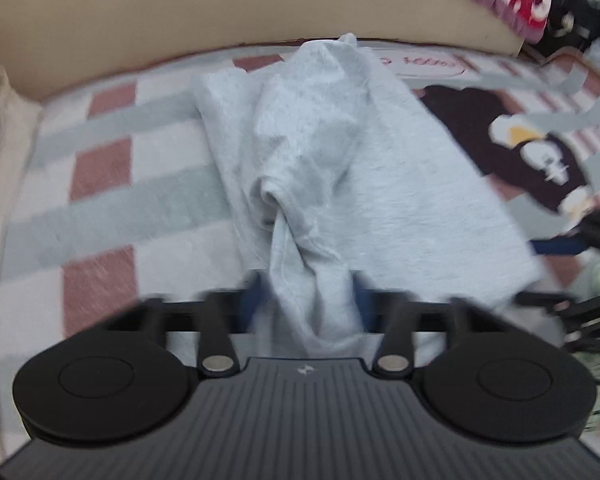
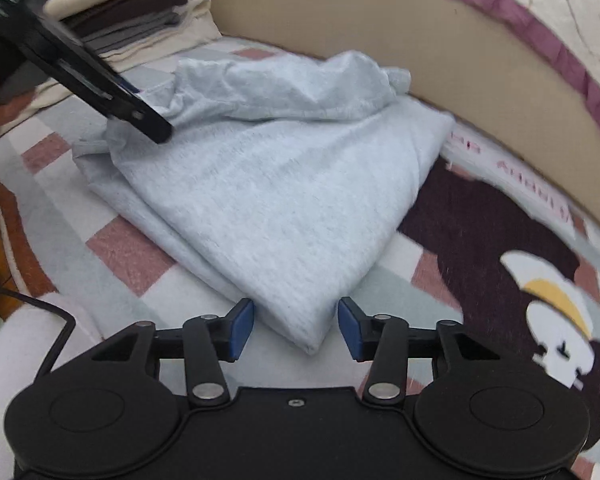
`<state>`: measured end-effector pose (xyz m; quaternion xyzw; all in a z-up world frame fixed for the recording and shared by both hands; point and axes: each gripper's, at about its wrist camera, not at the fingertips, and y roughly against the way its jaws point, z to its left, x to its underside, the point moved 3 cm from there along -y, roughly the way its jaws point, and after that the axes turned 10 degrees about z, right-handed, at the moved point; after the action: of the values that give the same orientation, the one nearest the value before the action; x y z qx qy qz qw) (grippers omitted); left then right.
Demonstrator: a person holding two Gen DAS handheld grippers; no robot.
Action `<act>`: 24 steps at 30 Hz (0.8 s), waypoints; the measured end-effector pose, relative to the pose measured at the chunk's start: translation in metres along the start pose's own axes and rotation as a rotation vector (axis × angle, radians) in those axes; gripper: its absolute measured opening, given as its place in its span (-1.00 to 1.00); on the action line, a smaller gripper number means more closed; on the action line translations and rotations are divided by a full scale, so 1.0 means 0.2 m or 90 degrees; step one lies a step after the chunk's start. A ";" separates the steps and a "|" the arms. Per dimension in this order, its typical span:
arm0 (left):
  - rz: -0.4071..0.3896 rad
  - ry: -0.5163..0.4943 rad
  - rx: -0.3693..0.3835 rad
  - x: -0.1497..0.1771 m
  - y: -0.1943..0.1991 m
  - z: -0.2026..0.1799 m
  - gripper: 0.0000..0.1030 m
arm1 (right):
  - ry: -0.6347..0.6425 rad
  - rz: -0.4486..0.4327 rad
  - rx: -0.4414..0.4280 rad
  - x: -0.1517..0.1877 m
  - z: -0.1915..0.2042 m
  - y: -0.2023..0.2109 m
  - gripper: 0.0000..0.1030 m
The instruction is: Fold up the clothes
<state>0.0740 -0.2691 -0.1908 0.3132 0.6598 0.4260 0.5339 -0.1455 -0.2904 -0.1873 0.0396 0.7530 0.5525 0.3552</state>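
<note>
A light grey garment (image 1: 380,184) lies partly folded on a checked blanket (image 1: 100,208). My left gripper (image 1: 308,300) is shut on a bunched part of it and holds that part raised, so the cloth runs up from the pile into the jaws. In the right wrist view the same garment (image 2: 268,208) shows a folded corner pointing at my right gripper (image 2: 296,324), which is open with the corner lying between its blue pads (image 2: 242,326), not pinched. The left gripper (image 2: 140,114) shows at the garment's far left edge.
A stack of folded clothes (image 2: 140,4) sits at the back left. A tan padded edge (image 1: 220,12) runs along the far side. The blanket has a dark bear print (image 2: 500,220) to the right. A black cable (image 2: 48,312) lies at the near left.
</note>
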 end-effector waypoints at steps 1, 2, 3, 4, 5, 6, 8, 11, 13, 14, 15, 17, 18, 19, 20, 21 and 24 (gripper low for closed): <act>-0.001 0.005 0.001 0.00 0.00 0.01 -0.86 | 0.003 -0.005 0.003 0.00 0.00 0.00 -0.27; -0.008 0.018 0.015 0.00 0.02 0.02 -0.86 | -0.004 -0.009 0.000 0.00 -0.01 0.01 -0.37; -0.017 0.032 0.033 -0.01 0.04 0.04 -0.86 | -0.017 -0.013 -0.008 0.01 -0.02 0.02 -0.44; -0.025 0.048 0.047 -0.01 0.07 0.06 -0.86 | -0.030 -0.016 -0.013 0.01 -0.03 0.02 -0.56; -0.034 0.064 0.062 -0.01 0.10 0.07 -0.86 | -0.043 -0.020 -0.018 0.01 -0.05 0.02 -0.61; -0.042 0.081 0.077 -0.01 0.12 0.09 -0.87 | -0.050 -0.022 -0.017 0.02 -0.05 0.03 -0.66; -0.048 0.125 0.121 -0.01 0.14 0.14 -0.88 | -0.061 -0.031 -0.013 0.02 -0.07 0.03 -0.81; -0.052 0.195 0.184 0.01 0.15 0.20 -0.90 | -0.067 -0.055 -0.001 0.03 -0.07 0.07 -0.83; -0.062 0.229 0.209 0.04 0.18 0.23 -0.90 | -0.074 -0.064 0.000 0.03 -0.07 0.08 -0.83; -0.065 0.243 0.217 0.05 0.20 0.25 -0.90 | -0.077 -0.062 0.001 0.04 -0.07 0.08 -0.84; -0.061 0.244 0.201 0.06 0.20 0.25 -0.90 | -0.080 -0.060 0.002 0.04 -0.07 0.07 -0.84; -0.051 0.232 0.166 0.07 0.19 0.24 -0.91 | -0.090 -0.050 -0.004 0.05 -0.08 0.05 -0.82; -0.040 0.229 0.164 0.06 0.17 0.24 -0.91 | -0.097 -0.040 -0.010 0.05 -0.08 0.04 -0.78; -0.029 0.226 0.163 0.06 0.15 0.23 -0.91 | -0.102 -0.038 -0.016 0.05 -0.08 0.03 -0.69; -0.020 0.223 0.161 0.06 0.12 0.23 -0.91 | -0.107 -0.036 -0.021 0.05 -0.08 0.01 -0.63; -0.018 0.219 0.159 0.06 0.11 0.22 -0.91 | -0.103 -0.037 -0.020 0.04 -0.07 0.00 -0.55; -0.038 0.202 0.133 0.06 0.16 0.20 -0.92 | -0.096 -0.046 -0.017 0.02 -0.07 -0.02 -0.59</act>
<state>0.1083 -0.2362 -0.1701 0.2758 0.7853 0.3832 0.4005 -0.1548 -0.3008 -0.1901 0.0486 0.7176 0.5448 0.4311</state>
